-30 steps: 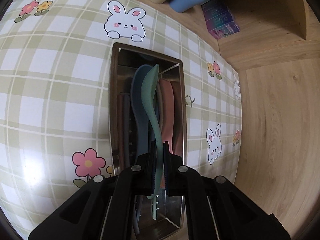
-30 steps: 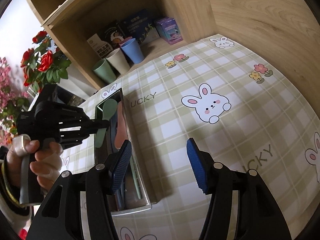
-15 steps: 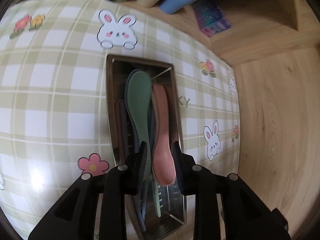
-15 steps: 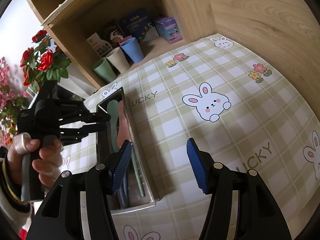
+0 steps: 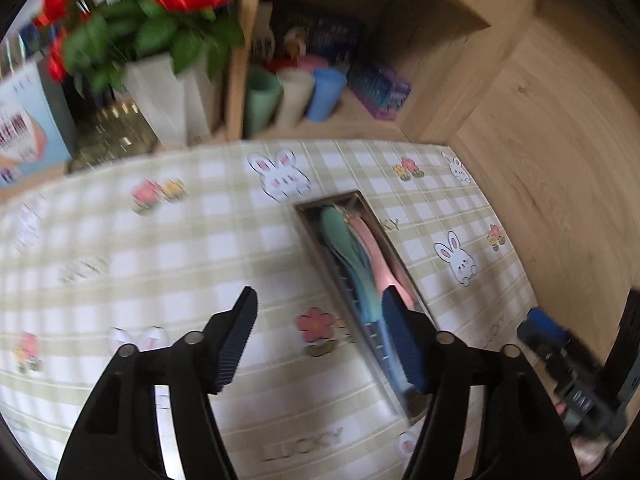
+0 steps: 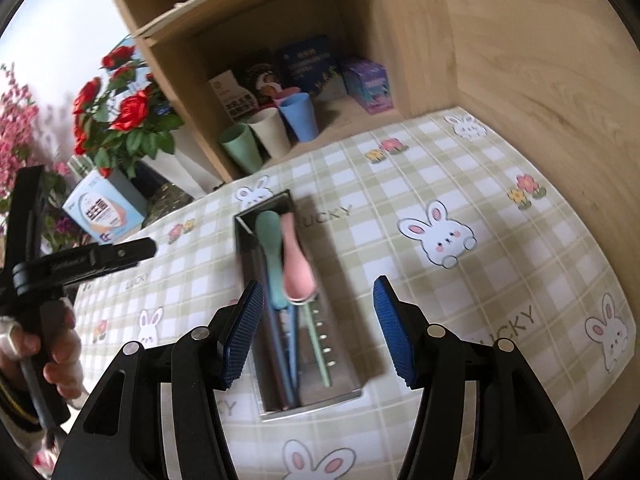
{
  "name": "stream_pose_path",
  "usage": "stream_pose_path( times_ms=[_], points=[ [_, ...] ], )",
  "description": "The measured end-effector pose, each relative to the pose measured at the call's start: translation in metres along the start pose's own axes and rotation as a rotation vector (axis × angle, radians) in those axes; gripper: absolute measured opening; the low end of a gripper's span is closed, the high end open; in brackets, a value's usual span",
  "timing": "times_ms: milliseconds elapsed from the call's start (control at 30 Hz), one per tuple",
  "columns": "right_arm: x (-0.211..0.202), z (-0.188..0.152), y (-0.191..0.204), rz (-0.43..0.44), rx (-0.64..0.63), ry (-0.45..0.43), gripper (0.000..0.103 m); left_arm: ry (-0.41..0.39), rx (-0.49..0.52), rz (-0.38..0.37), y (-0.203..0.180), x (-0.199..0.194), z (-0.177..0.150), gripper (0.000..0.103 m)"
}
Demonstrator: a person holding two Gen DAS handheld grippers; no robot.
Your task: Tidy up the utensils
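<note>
A steel utensil tray [image 6: 312,406] lies on the checked tablecloth. It holds a green spoon [image 6: 270,236], a pink spoon [image 6: 296,272] and several darker handles under them. My right gripper [image 6: 319,292] hovers open above the tray's near half, with nothing gripped. My left gripper [image 5: 318,308] is raised to the left of the tray [image 5: 308,216]. Its jaws are opening and nothing is between them. The green spoon [image 5: 336,236] and pink spoon [image 5: 372,252] lie free in the tray. In the right wrist view a hand [image 6: 60,344] holds the left gripper [image 6: 144,248] at the far left.
Green, beige and blue cups [image 6: 272,132] stand in an open wooden shelf behind the tray, beside boxes [image 6: 370,84]. Red roses in a white vase [image 6: 120,120] and a light-blue carton [image 6: 104,212] stand at the back left. A wooden wall [image 6: 540,60] borders the table's right side.
My left gripper let go of the green spoon, which now lies in the tray. It opened, rose and drew off to the left. My right gripper rose a little.
</note>
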State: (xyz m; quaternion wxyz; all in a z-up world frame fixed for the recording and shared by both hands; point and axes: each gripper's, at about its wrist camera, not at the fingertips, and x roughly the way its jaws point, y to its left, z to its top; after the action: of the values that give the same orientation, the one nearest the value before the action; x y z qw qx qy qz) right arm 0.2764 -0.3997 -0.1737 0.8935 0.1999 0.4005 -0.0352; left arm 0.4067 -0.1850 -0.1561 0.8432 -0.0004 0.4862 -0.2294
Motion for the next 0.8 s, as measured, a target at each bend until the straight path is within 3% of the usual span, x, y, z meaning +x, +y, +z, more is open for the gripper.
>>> stream_pose_path(
  times_ms=[200, 233, 367, 400, 433, 600, 800],
  points=[
    [-0.022, 0.003, 0.033, 0.004, -0.061, -0.026, 0.056, -0.128, 0.053, 0.060, 0.013, -0.063, -0.014, 0.084],
    [-0.027, 0.004, 0.040, 0.006, -0.074, -0.033, 0.064, -0.151, 0.057, 0.076, 0.015, -0.074, -0.017, 0.087],
    [-0.048, 0.004, 0.063, 0.024, -0.124, -0.065, 0.075, -0.227, 0.069, 0.104, 0.025, -0.117, -0.030, 0.096],
    [-0.053, 0.004, 0.067, 0.024, -0.132, -0.072, 0.085, -0.243, 0.075, 0.107, 0.025, -0.126, -0.033, 0.097],
    [-0.061, 0.003, 0.075, 0.023, -0.148, -0.089, 0.086, -0.265, 0.086, 0.114, 0.025, -0.136, -0.037, 0.097],
    [-0.096, -0.003, 0.109, 0.017, -0.199, -0.163, 0.086, -0.390, 0.142, 0.173, 0.026, -0.192, -0.063, 0.097],
    [-0.134, -0.012, 0.142, 0.003, -0.248, -0.268, 0.087, -0.503, 0.128, 0.213, 0.035, -0.244, -0.091, 0.097]
  ],
)
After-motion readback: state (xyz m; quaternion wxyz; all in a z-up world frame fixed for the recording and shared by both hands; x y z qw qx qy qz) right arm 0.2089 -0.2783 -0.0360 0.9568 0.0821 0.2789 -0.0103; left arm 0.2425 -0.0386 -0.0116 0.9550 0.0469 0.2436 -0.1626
